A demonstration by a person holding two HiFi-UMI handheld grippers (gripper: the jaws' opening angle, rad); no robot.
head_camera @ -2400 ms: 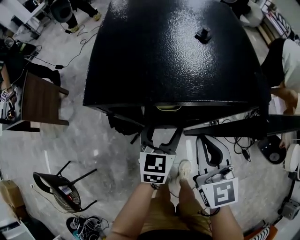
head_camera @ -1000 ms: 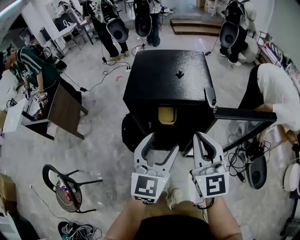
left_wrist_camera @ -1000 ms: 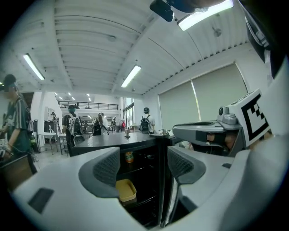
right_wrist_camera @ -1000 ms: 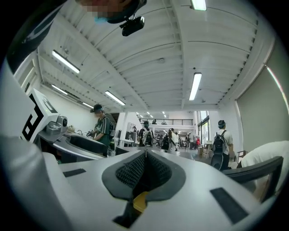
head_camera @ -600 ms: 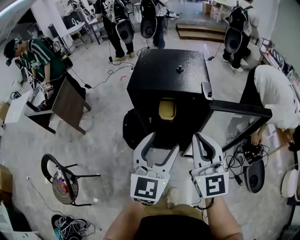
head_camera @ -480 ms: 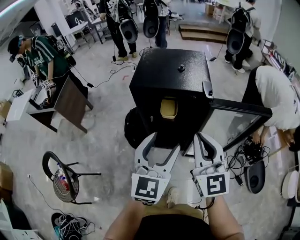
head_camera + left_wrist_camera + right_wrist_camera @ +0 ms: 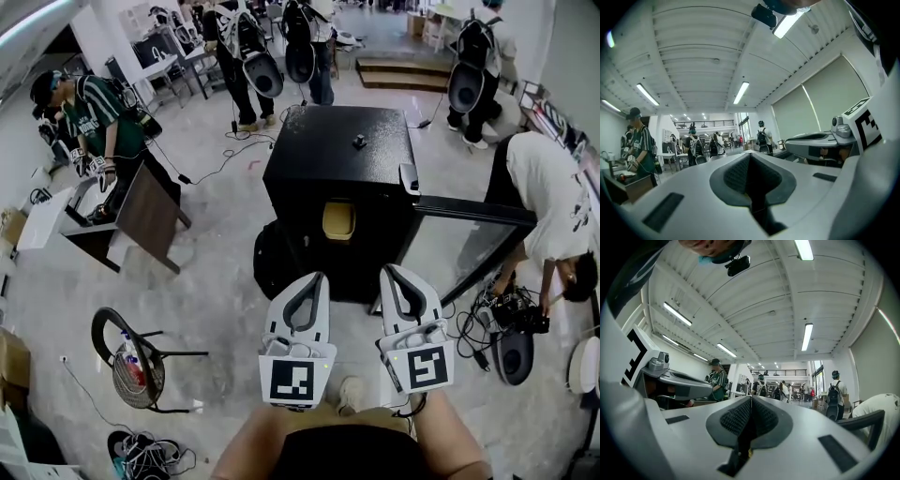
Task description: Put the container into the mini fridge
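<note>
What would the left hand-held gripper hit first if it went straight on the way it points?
Likely nothing near. The left hand-held gripper aims toward the fridge, yet its own view shows only open room and distant people, so it probably passes above. Depth unclear.

Open floor (image 7: 217,281) lies between you and the mini fridge's (image 7: 337,150) open front; its door (image 7: 466,209) juts out on your right.

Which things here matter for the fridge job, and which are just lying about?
Job:
- mini fridge
- its open door
- container, sitting in the fridge opening
- left gripper, shut, empty
- right gripper, shut, empty

Lying about:
- chair
- wooden table
- black bag beside the fridge
- cables on the floor
</note>
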